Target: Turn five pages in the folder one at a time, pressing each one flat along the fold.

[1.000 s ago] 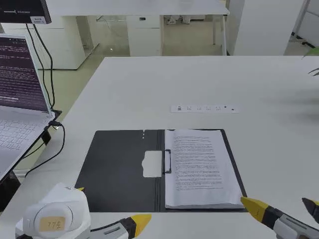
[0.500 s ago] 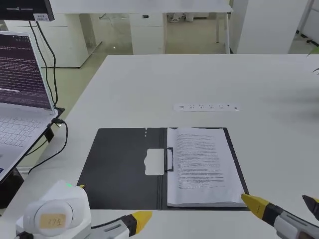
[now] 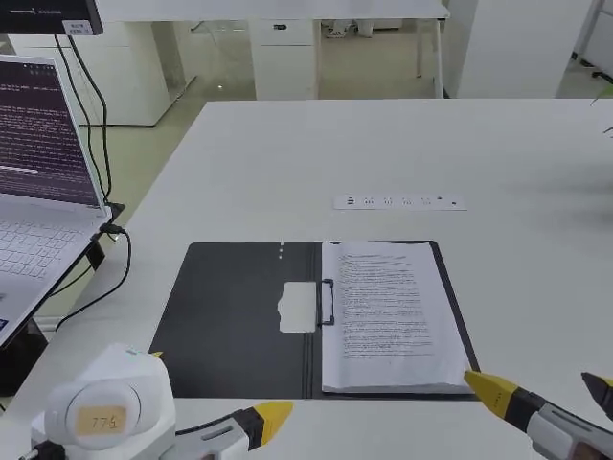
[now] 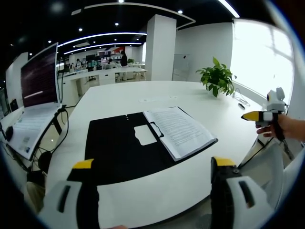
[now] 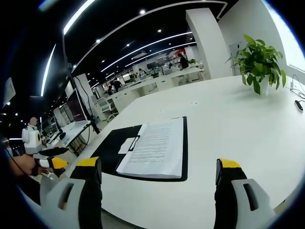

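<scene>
The folder (image 3: 230, 326) lies open and flat on the white tabletop (image 3: 287, 163), in the lower middle of the head view. Its left inner cover is bare black apart from a small white patch (image 3: 295, 309) beside the clip (image 3: 324, 305) at the spine. The whole stack of printed pages (image 3: 388, 316) sits on the right half, square and level. No sheet is lifted, curled or lying over on the left.

Judging from that, no page is turned. All five turns, and the pressing along the fold after each, look to be left to do.

The left tongs (image 4: 152, 164) hover at the lower left of the head view, off the near edge of the folder. Their jaws are spread wide with nothing between them. The right tongs (image 3: 543, 388) sit at the lower right, one yellow tip just beside the near right corner of the page stack. I cannot tell whether it touches the paper. In the right gripper view these jaws too stand wide apart and hold nothing.

A laptop (image 3: 38, 192) stands at the upper left of the head view, well apart from the folder. A white power strip (image 3: 397, 202) lies on the tabletop beyond the folder's far edge.
</scene>
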`<state>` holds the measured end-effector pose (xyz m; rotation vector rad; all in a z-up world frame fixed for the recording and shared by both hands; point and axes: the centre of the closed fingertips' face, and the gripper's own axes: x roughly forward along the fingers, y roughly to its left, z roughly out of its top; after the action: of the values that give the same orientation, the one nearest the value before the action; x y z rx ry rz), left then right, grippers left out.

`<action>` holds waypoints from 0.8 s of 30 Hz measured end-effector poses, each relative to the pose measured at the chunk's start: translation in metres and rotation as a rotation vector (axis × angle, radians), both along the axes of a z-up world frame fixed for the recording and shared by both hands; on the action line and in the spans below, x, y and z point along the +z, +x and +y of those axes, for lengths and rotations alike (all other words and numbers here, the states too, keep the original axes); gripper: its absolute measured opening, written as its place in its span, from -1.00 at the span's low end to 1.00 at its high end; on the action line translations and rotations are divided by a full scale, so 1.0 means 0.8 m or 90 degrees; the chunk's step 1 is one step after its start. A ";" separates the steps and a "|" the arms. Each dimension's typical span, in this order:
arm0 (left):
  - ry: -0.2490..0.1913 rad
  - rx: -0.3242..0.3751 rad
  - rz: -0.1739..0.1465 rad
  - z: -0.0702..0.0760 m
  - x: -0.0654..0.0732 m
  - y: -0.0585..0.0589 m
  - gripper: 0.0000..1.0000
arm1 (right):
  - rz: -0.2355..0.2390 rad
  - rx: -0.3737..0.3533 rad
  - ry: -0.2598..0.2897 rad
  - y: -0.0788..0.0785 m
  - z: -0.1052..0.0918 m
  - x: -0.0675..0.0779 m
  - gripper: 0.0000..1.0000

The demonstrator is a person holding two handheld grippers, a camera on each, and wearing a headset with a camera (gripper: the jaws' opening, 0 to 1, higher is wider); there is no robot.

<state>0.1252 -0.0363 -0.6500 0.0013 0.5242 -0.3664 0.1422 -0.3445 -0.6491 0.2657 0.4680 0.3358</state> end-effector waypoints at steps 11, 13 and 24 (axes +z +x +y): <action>0.000 0.001 0.004 0.001 -0.002 0.000 0.96 | 0.000 0.004 0.000 0.002 0.004 0.000 1.00; 0.000 0.000 0.004 0.000 -0.003 0.000 0.96 | 0.002 0.004 0.001 0.002 0.003 -0.001 1.00; 0.005 -0.023 0.010 -0.019 -0.011 0.011 0.94 | 0.006 0.007 0.004 -0.002 0.004 -0.004 0.99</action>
<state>0.1341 -0.0515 -0.6584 0.0148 0.5408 -0.3997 0.1407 -0.3413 -0.6523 0.2705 0.4779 0.3468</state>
